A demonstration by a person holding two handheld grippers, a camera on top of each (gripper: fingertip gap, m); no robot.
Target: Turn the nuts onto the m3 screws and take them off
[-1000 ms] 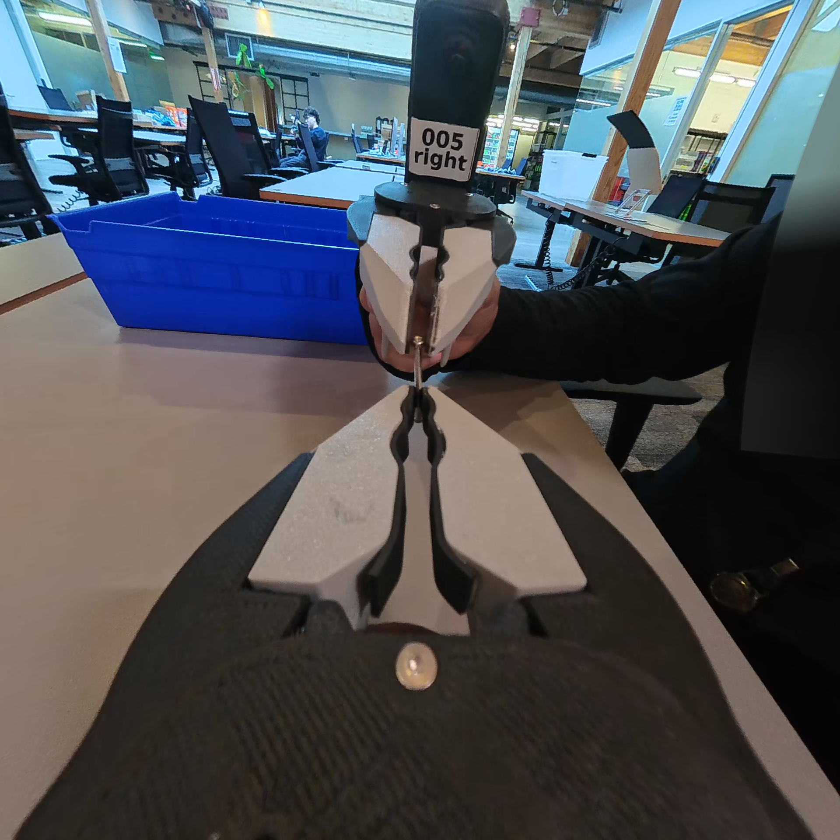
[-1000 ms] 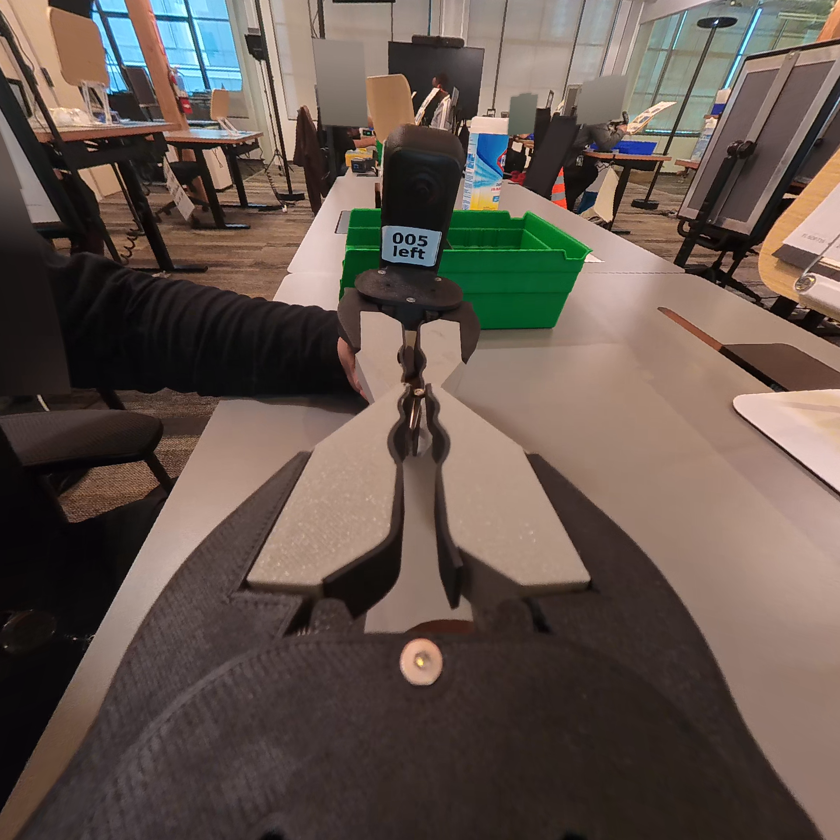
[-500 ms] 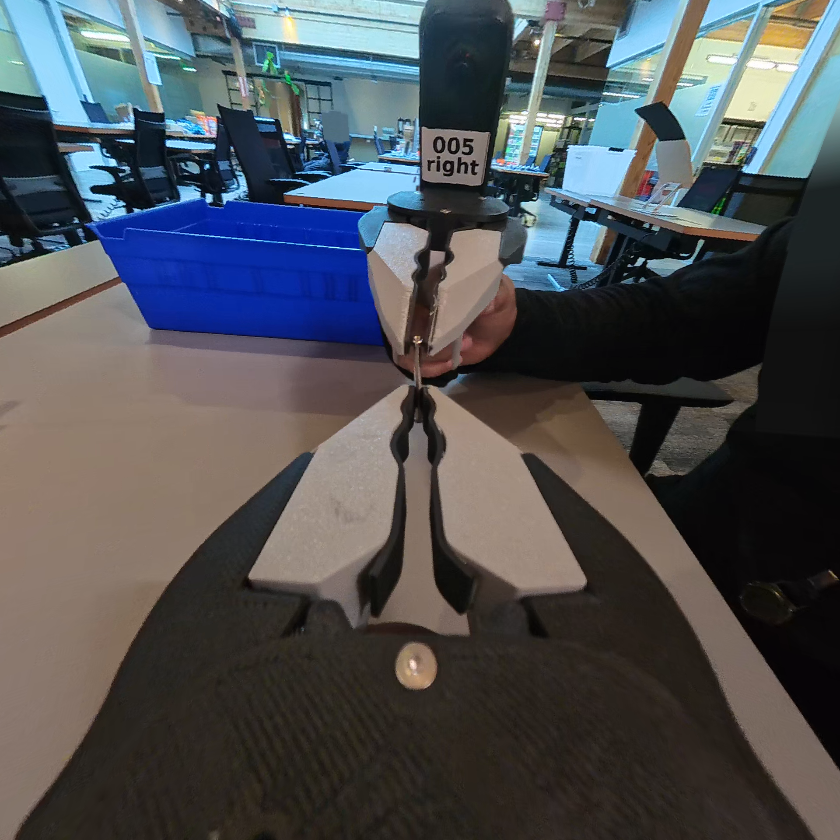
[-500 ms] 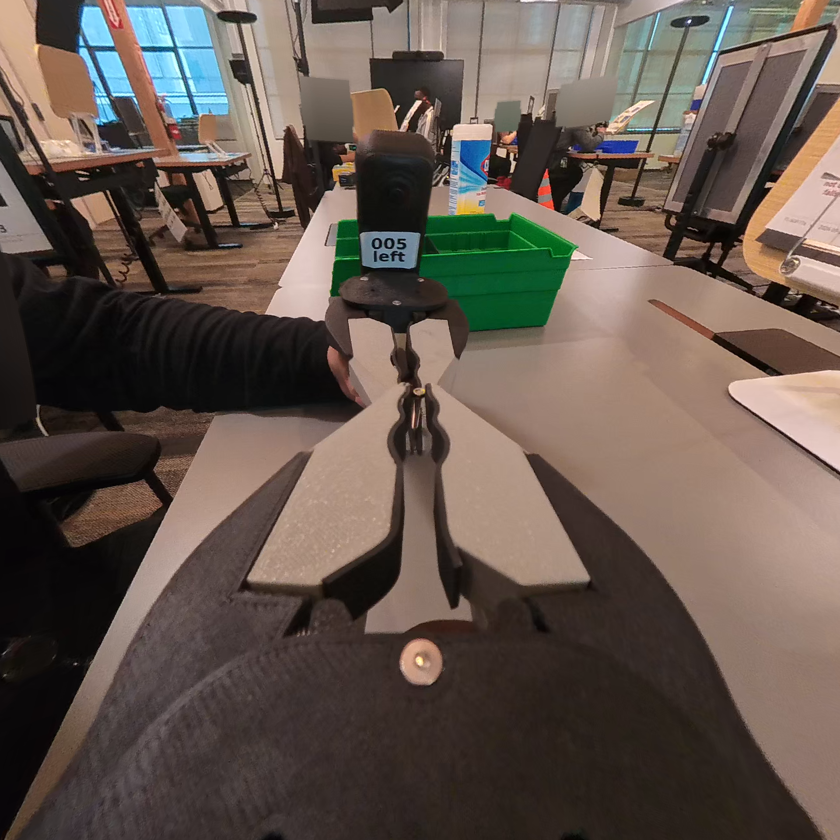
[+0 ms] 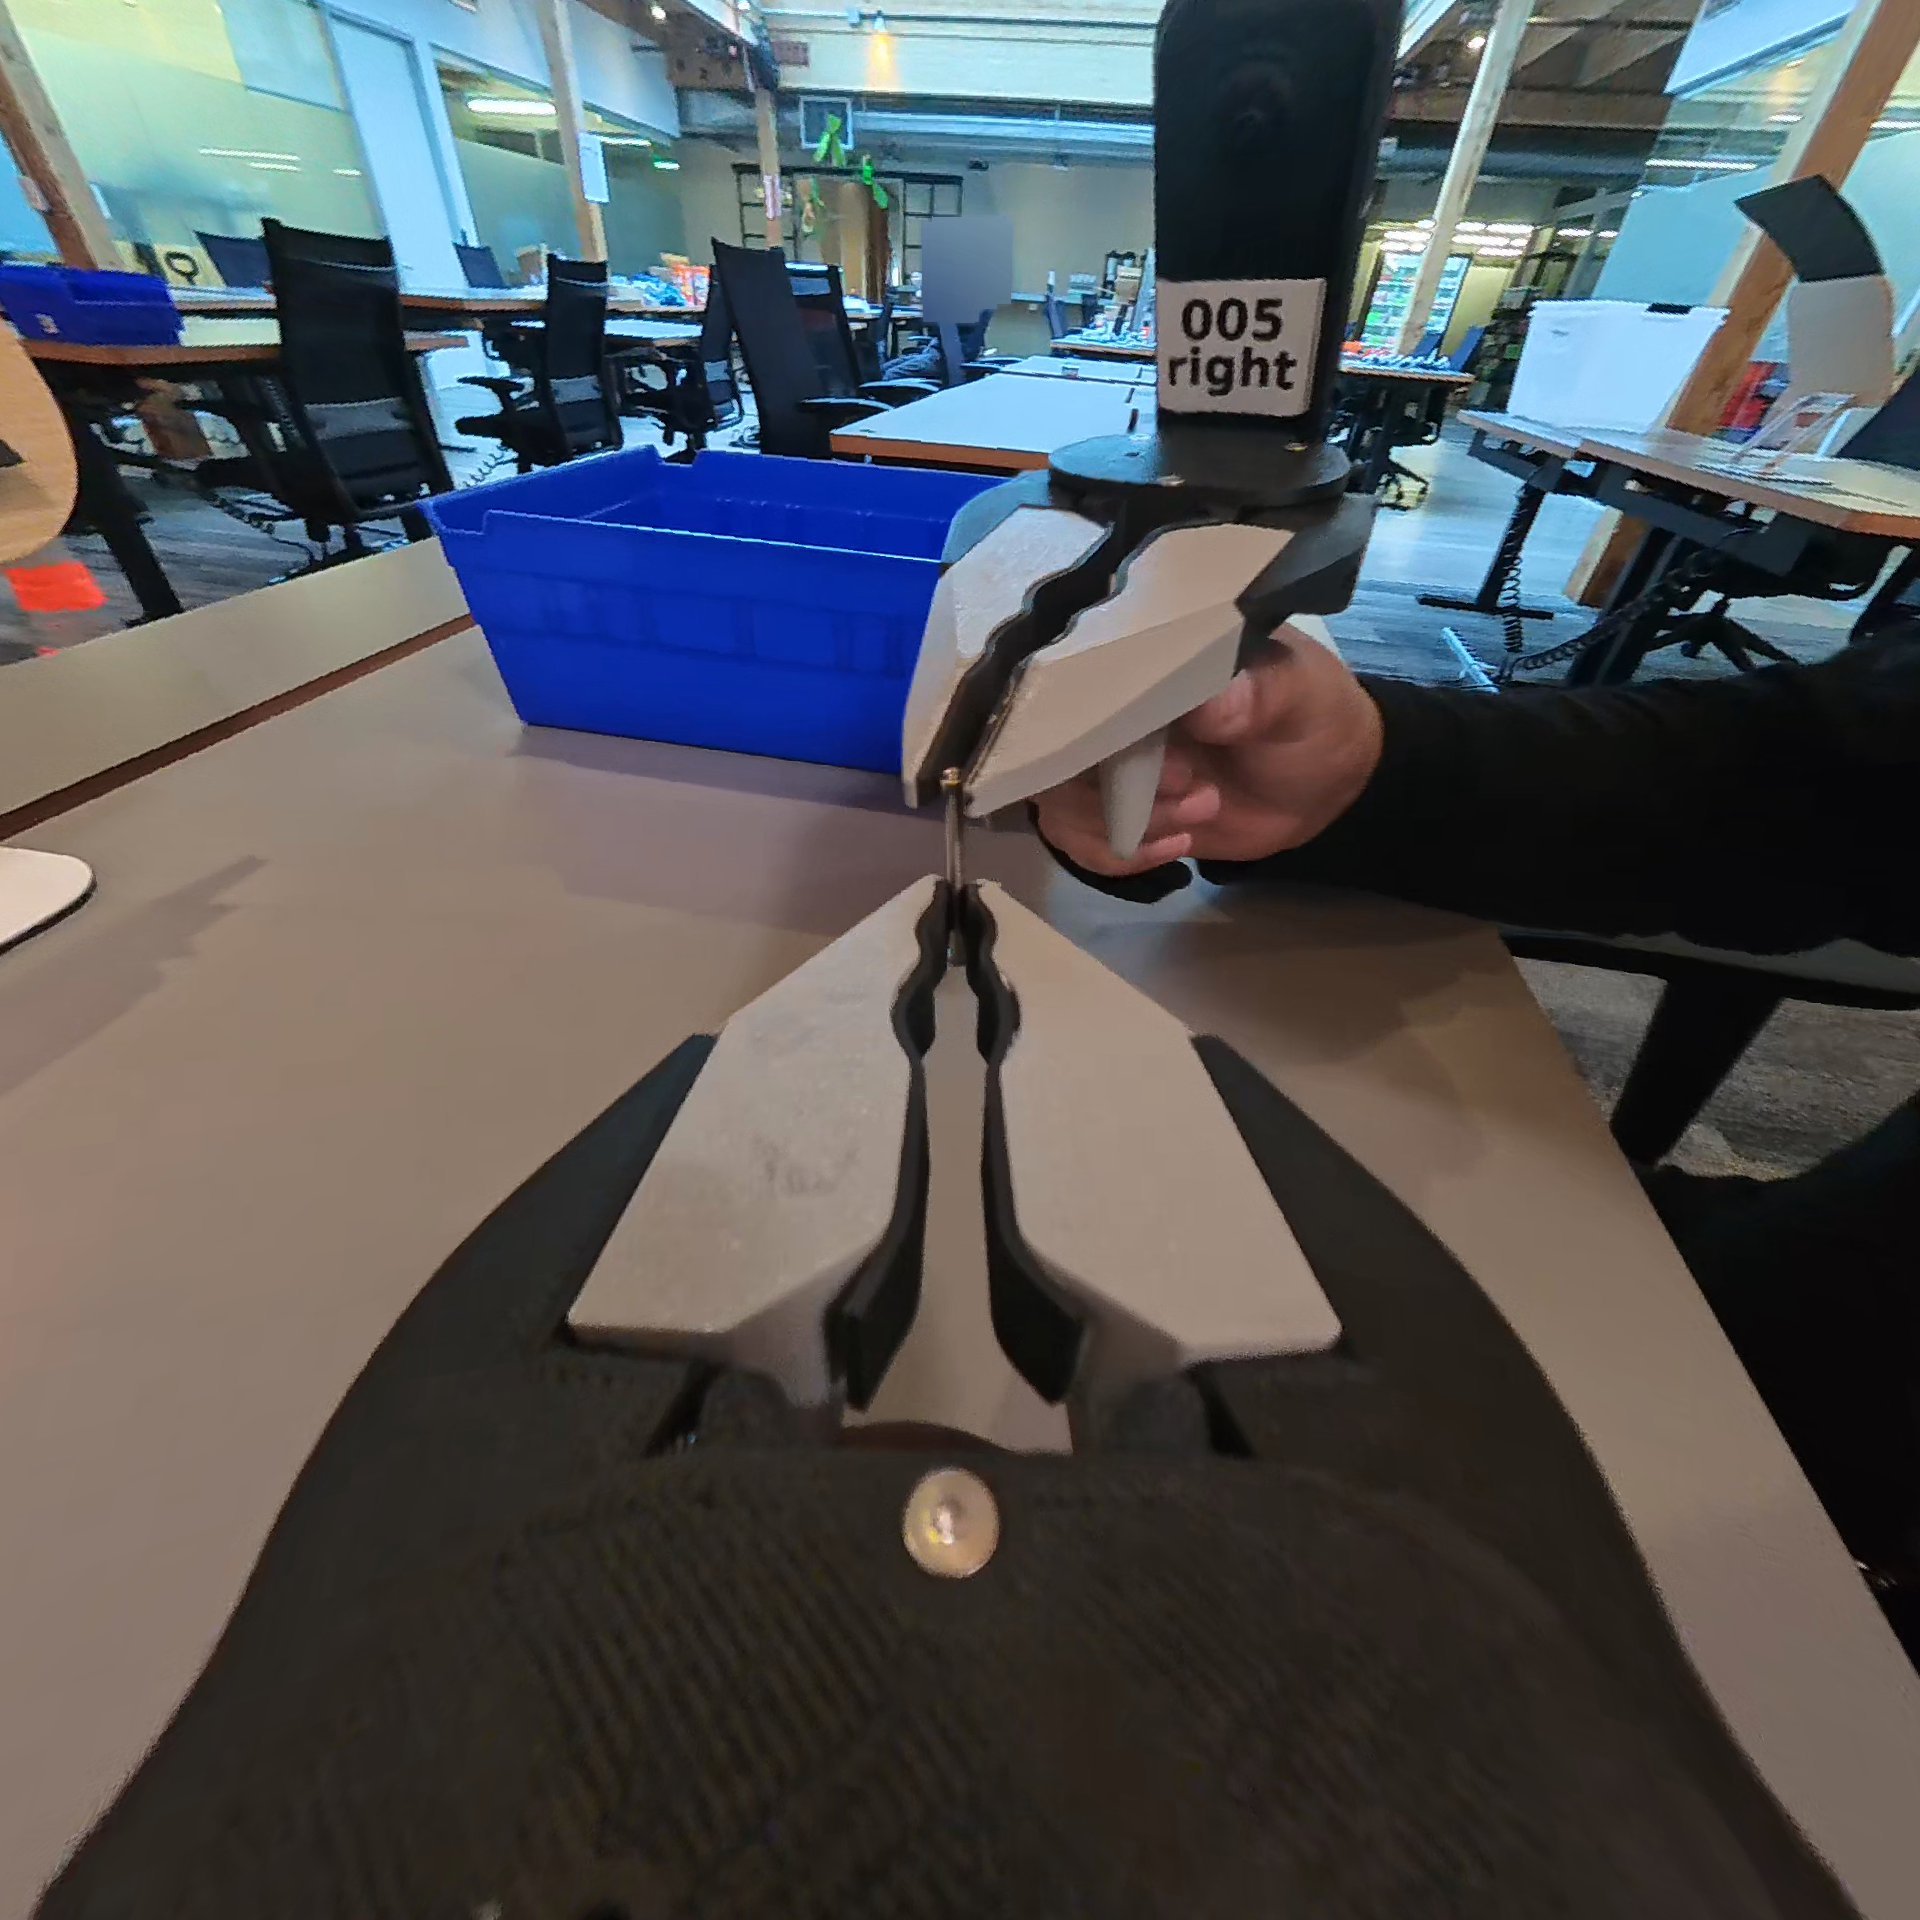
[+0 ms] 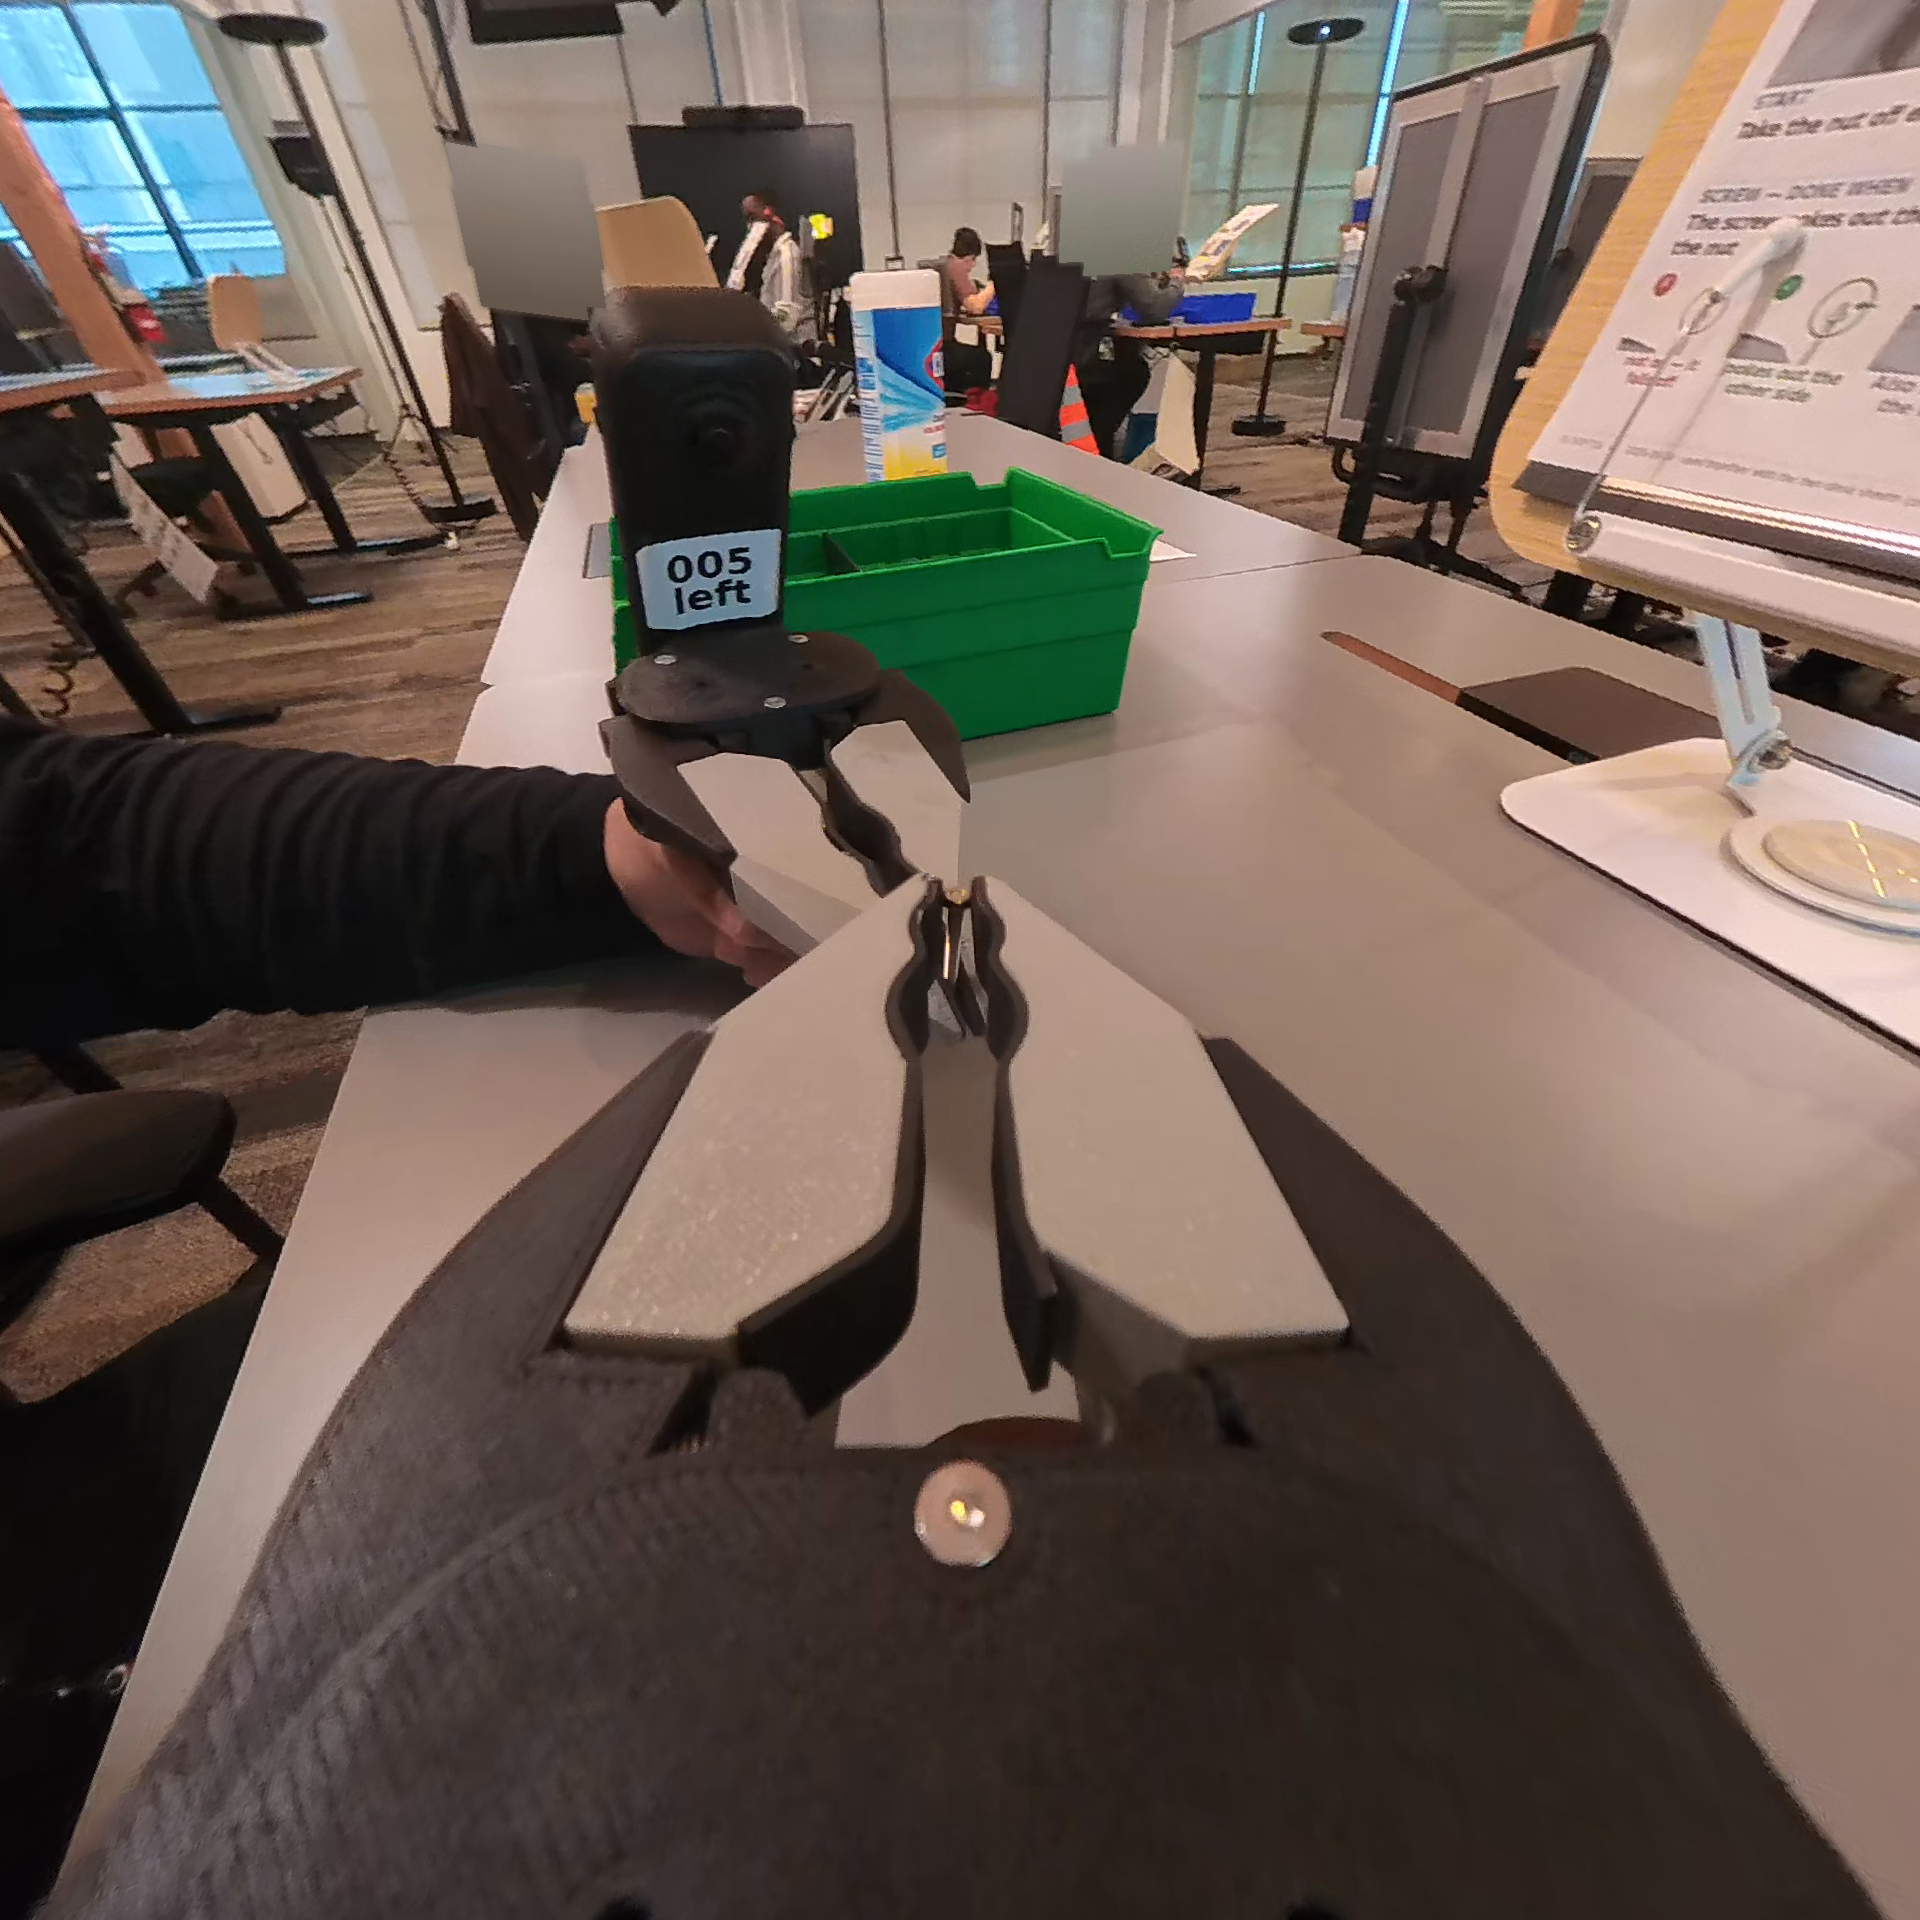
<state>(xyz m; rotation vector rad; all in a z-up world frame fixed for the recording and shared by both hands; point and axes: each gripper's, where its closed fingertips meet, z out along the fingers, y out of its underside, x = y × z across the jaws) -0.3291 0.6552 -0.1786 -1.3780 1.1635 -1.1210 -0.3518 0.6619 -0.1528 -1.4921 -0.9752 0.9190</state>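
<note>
Opposed close wrist views along fingers (image 5: pixel 831 1122), sharing grey table (image 5: pixel 416 935)

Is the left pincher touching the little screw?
Touching. The left wrist view shows the left gripper shut on the screw, its shaft entering between the tips.

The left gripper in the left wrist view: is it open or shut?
Shut. The left gripper has its fingertips pinched on the lower end of the thin screw; the right gripper clamps the upper end.

Bright, even daylight pours from the windows (image 6: pixel 125 156); soft shadows lie on the worktop (image 5: pixel 312 935), edges bend, distance blurs.
</note>
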